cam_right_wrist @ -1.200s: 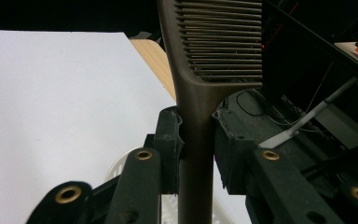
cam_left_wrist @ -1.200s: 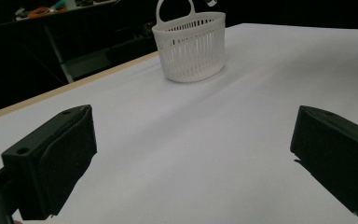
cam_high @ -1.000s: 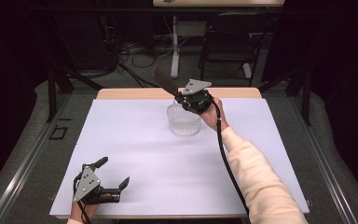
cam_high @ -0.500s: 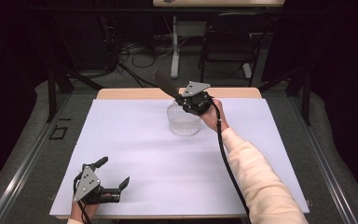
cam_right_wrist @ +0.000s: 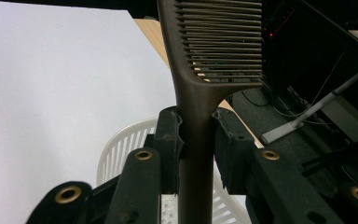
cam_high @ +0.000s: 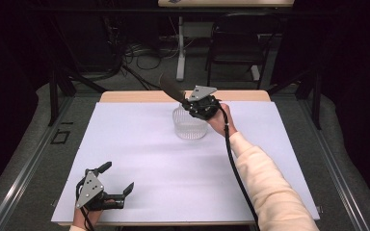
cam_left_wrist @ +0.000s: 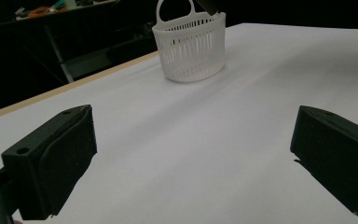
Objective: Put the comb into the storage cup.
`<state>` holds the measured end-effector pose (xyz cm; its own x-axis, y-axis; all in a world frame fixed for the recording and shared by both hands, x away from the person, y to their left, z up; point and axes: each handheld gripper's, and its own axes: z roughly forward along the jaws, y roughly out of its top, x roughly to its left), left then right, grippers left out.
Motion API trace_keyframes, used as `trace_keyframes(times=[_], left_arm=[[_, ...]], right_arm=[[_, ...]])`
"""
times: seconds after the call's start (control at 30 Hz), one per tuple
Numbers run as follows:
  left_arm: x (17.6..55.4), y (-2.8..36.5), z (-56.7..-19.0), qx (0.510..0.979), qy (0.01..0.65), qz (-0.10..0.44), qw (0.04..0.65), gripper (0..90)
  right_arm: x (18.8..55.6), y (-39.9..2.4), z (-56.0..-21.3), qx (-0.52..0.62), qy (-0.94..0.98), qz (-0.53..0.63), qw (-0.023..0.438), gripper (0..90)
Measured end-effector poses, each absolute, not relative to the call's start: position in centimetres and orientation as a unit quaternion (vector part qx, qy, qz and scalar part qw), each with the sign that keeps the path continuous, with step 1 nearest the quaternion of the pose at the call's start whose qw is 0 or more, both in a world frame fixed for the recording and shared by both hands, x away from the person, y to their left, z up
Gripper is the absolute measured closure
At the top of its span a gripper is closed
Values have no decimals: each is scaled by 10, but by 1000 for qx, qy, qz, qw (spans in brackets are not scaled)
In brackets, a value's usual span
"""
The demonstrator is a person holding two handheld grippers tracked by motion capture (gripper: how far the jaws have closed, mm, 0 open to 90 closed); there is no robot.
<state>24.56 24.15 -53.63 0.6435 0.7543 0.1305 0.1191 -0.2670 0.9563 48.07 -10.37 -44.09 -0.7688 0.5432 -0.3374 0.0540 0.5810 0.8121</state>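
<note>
A dark brown comb (cam_high: pixel 170 86) is clamped by its handle in my right gripper (cam_high: pixel 189 103), which is shut on it. The toothed end (cam_right_wrist: pixel 219 42) points up and away toward the far left, and the handle runs down between the pads (cam_right_wrist: pixel 170 140). The gripper (cam_right_wrist: pixel 196 140) hangs just over the far rim of a small white slatted basket (cam_high: pixel 190 126) with a loop handle (cam_left_wrist: pixel 191 46), standing at the back middle of the white table cover (cam_high: pixel 173 168). My left gripper (cam_high: pixel 117 177) rests near the front left corner, jaws wide open (cam_left_wrist: pixel 191 158) with nothing between them.
A strip of wooden tabletop (cam_high: pixel 135 96) shows beyond the white cover's far edge. Past the table stand a dark chair (cam_high: pixel 236 43), a desk leg and cables on the floor. Black rails run along both sides of the table.
</note>
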Motion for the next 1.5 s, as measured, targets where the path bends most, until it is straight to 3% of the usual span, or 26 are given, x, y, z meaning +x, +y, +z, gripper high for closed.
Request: trace_keyframes(times=[1.5], left_arm=[[245,241,-536,737,296,302,527,3]], right_arm=[[484,-104,-458,148,862,390,287,724]])
